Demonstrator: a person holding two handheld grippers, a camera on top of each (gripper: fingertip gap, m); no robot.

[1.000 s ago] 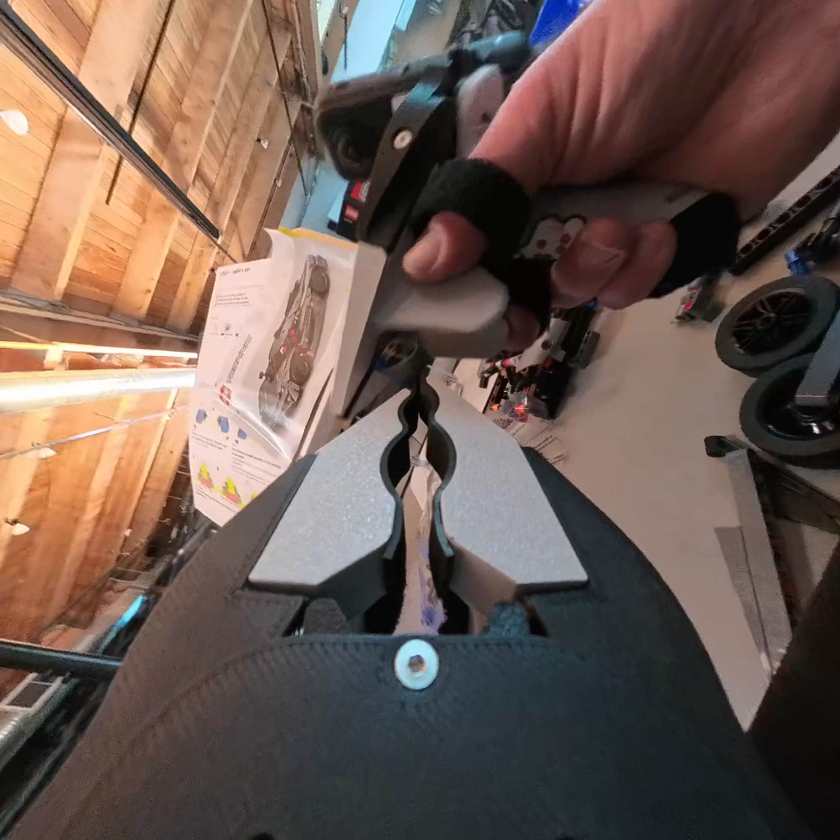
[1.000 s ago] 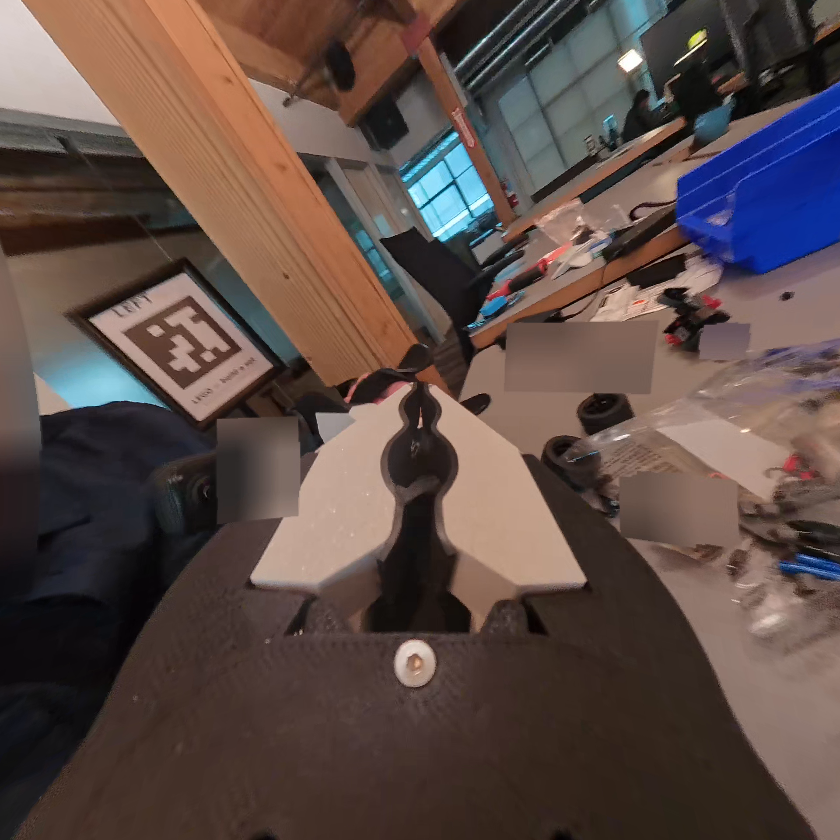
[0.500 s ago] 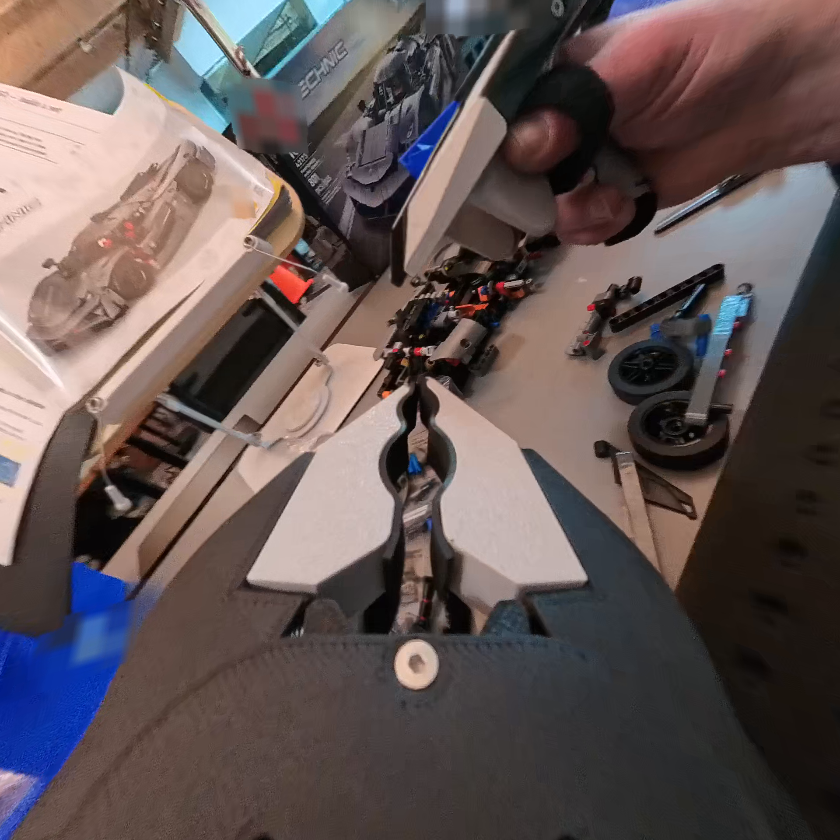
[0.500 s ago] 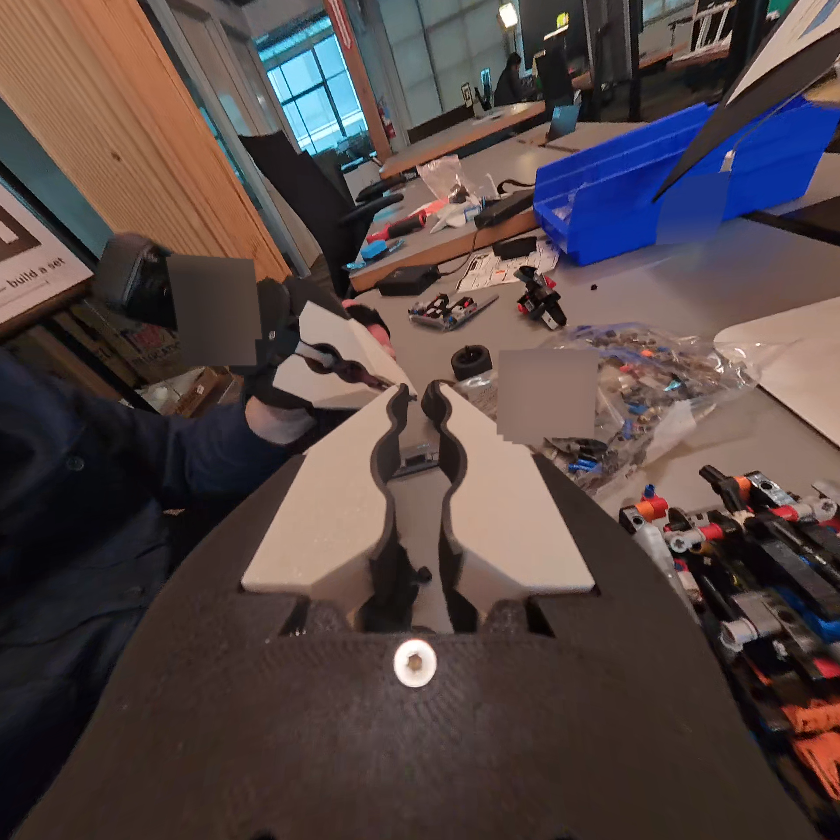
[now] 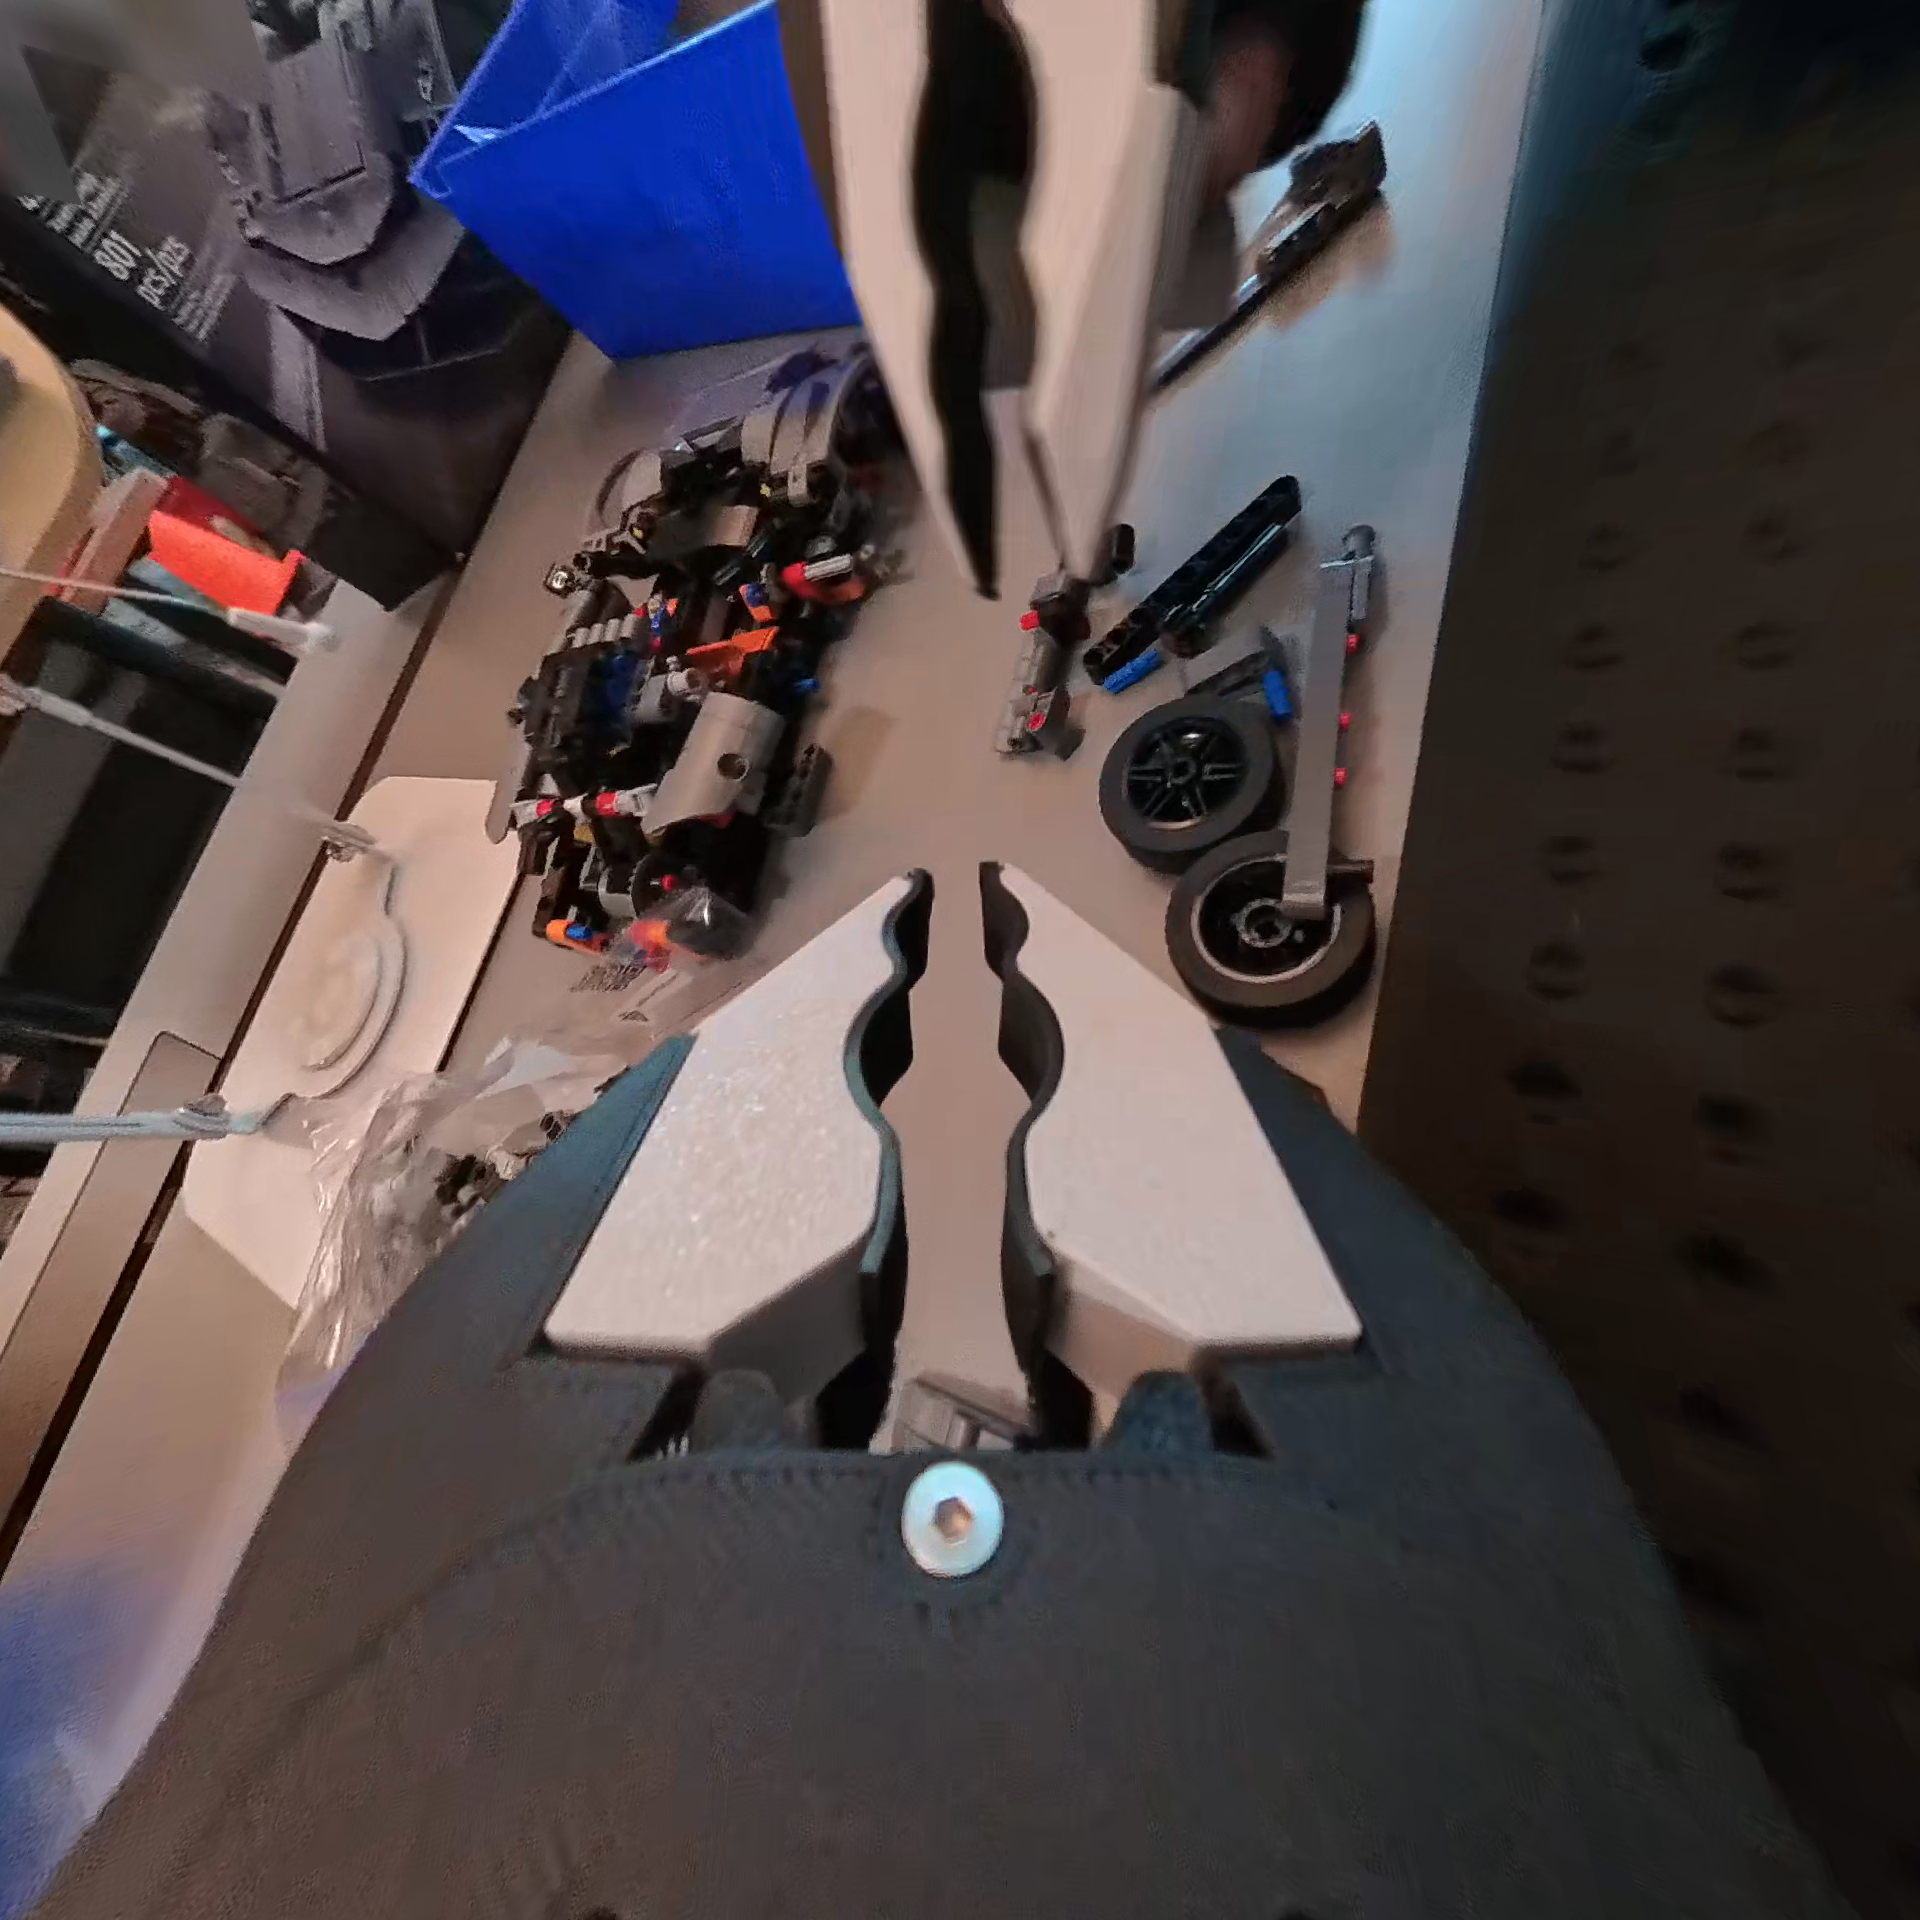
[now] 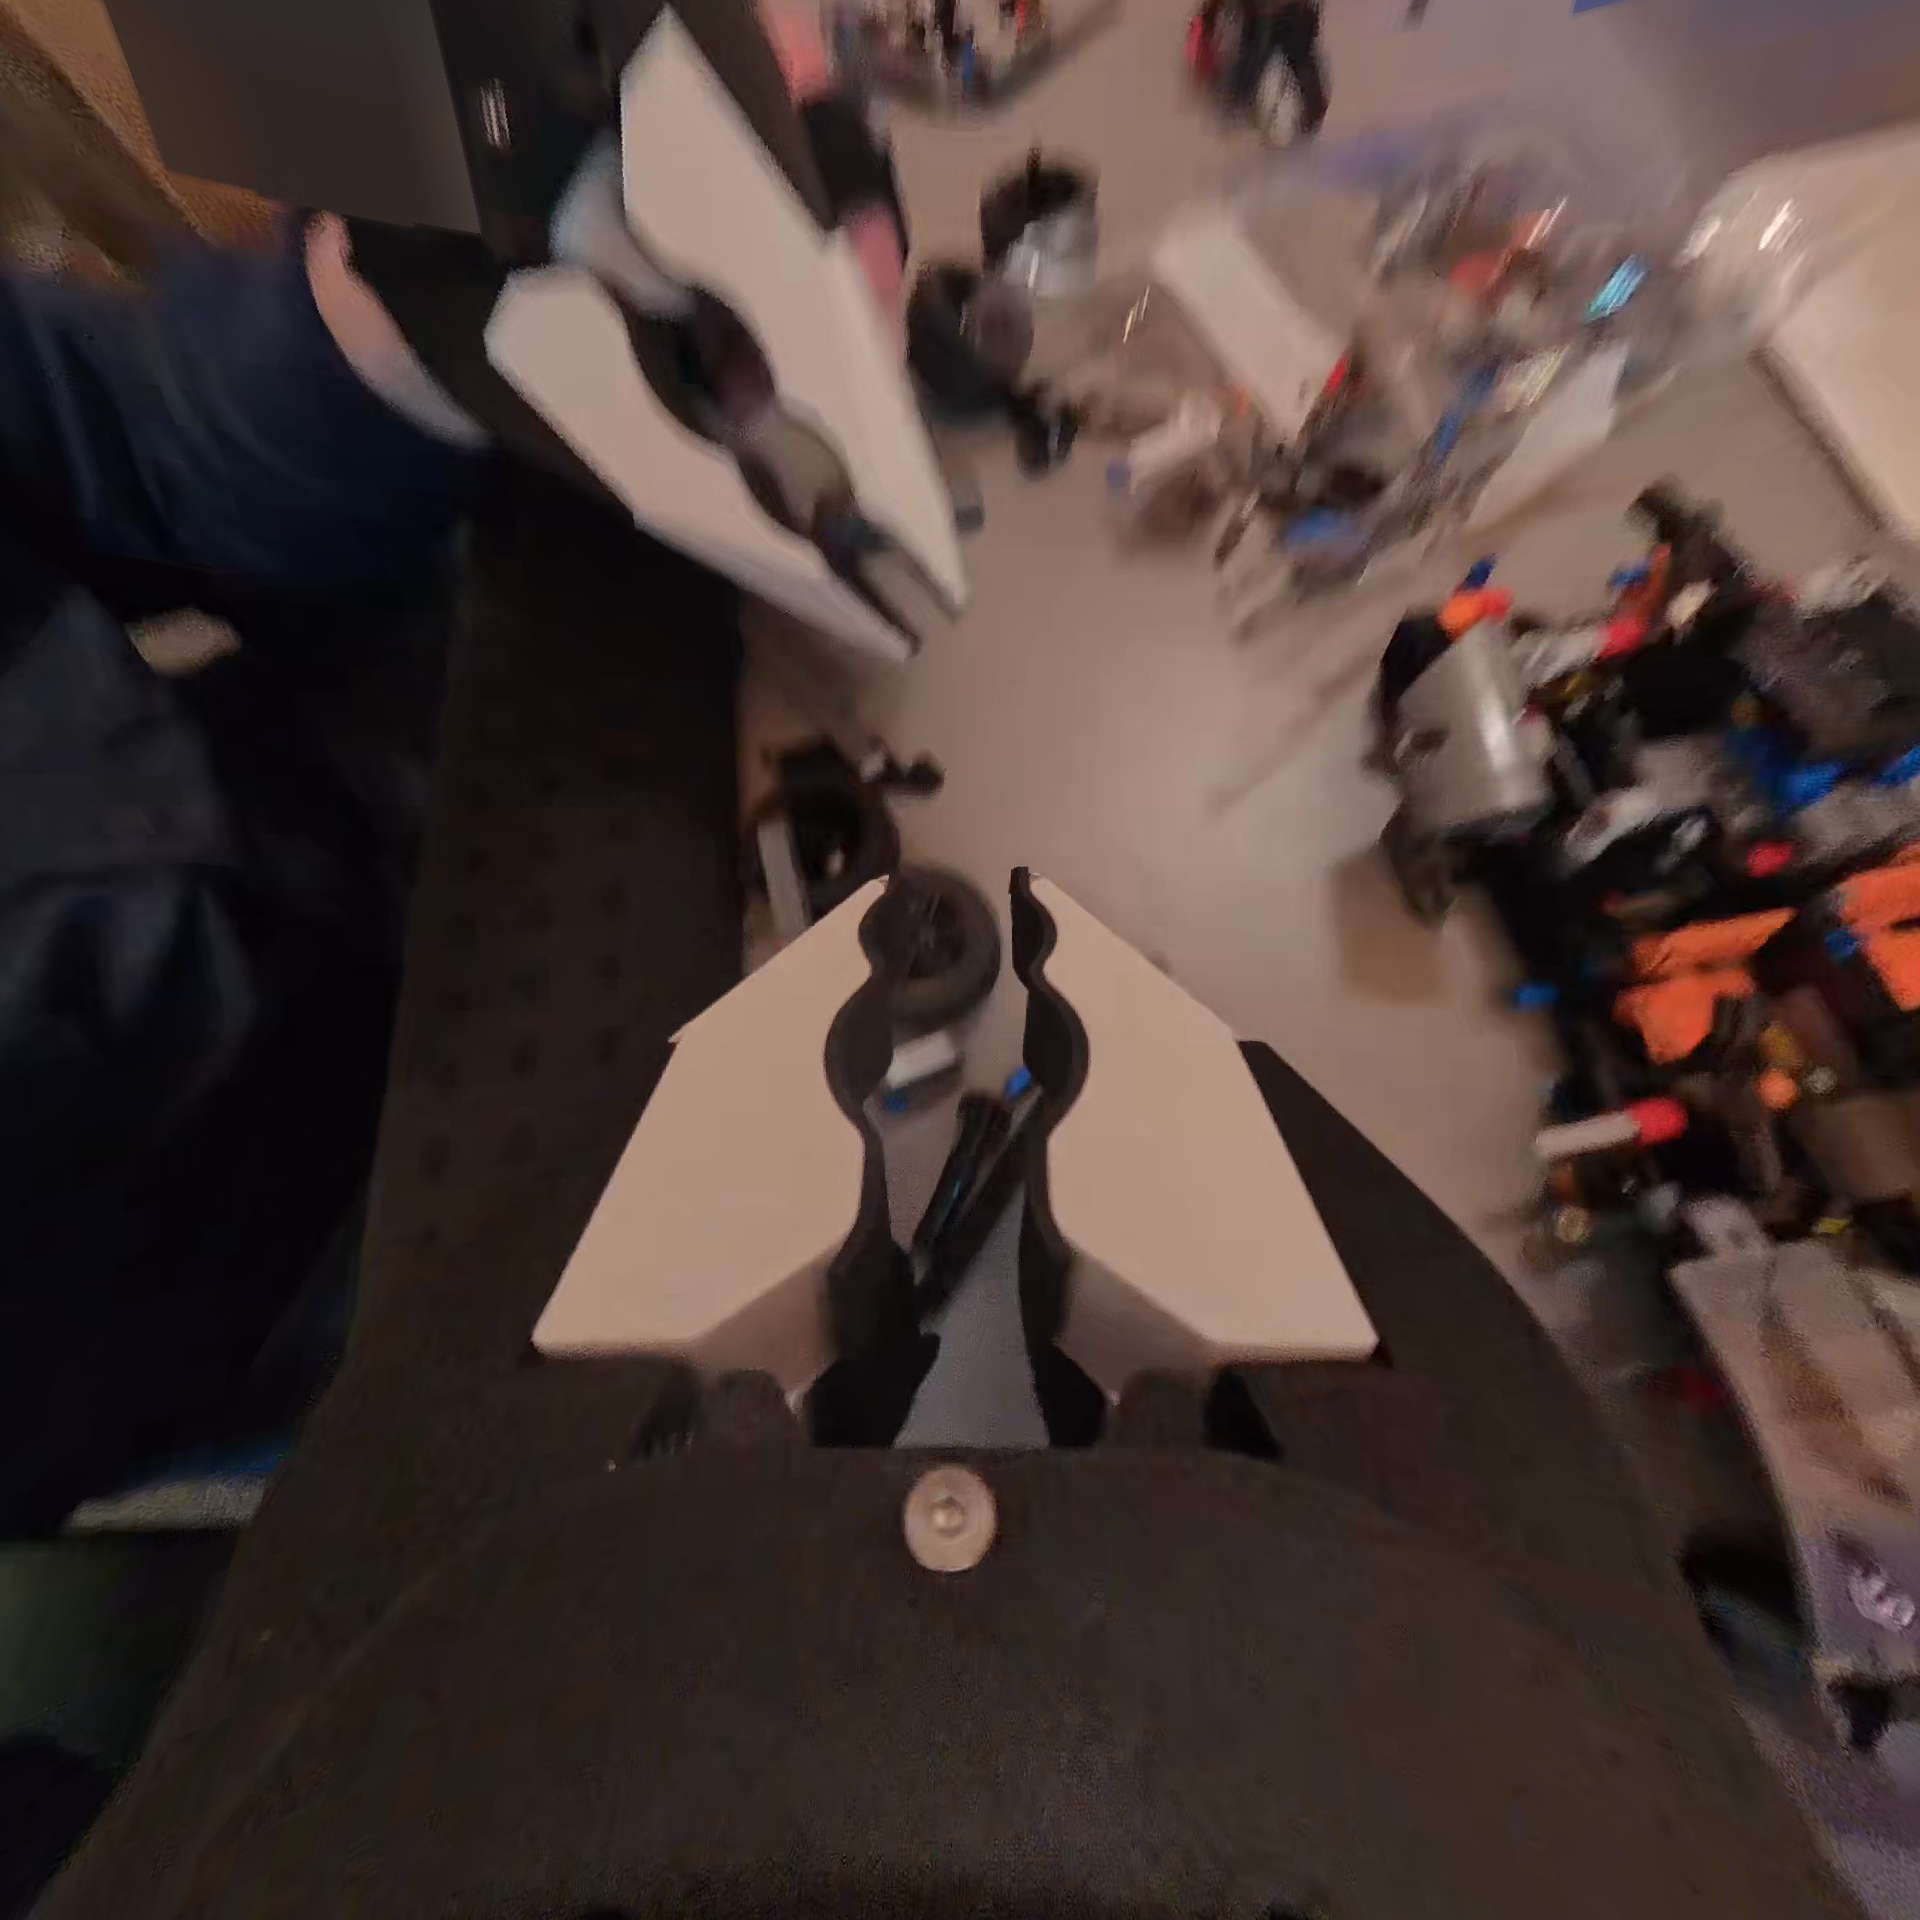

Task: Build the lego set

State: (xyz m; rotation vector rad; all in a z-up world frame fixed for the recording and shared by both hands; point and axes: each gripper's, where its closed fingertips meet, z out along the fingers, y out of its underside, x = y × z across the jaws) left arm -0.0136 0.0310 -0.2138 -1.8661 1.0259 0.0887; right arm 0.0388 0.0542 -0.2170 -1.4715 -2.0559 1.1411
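Observation:
A partly built grey, black and orange lego car (image 5: 675, 707) lies on the grey table (image 5: 935, 748). To its right lie two black wheels (image 5: 1190, 779), a long grey beam (image 5: 1325, 727), a black beam (image 5: 1205, 582) and a small grey assembly (image 5: 1039, 675). My left gripper (image 5: 954, 883) is slightly open and empty, above the table between the car and the wheels. My right gripper (image 6: 951, 883) is open and empty above a wheel (image 6: 935, 956) and the black beam (image 6: 966, 1174). It also shows in the left wrist view (image 5: 987, 561), pointing down near the small assembly. The right wrist view is blurred; the car (image 6: 1662, 831) is at its right.
A blue bin (image 5: 644, 187) and the dark lego box (image 5: 260, 208) stand behind the car. A clear bag of parts (image 5: 416, 1143) and a white stand base (image 5: 343, 935) lie to the left. A dark perforated surface (image 5: 1662, 935) borders the table on the right. Left tips to right tips: about 6 cm. It is some 5 cm from my right tips to the wheel (image 6: 935, 956). It turns up in the left wrist view (image 5: 1161, 743) as well.
Both grippers have swung down from facing the room to facing the table. Both sets of fingers have opened from nearly shut. The right gripper now hangs over the loose parts.

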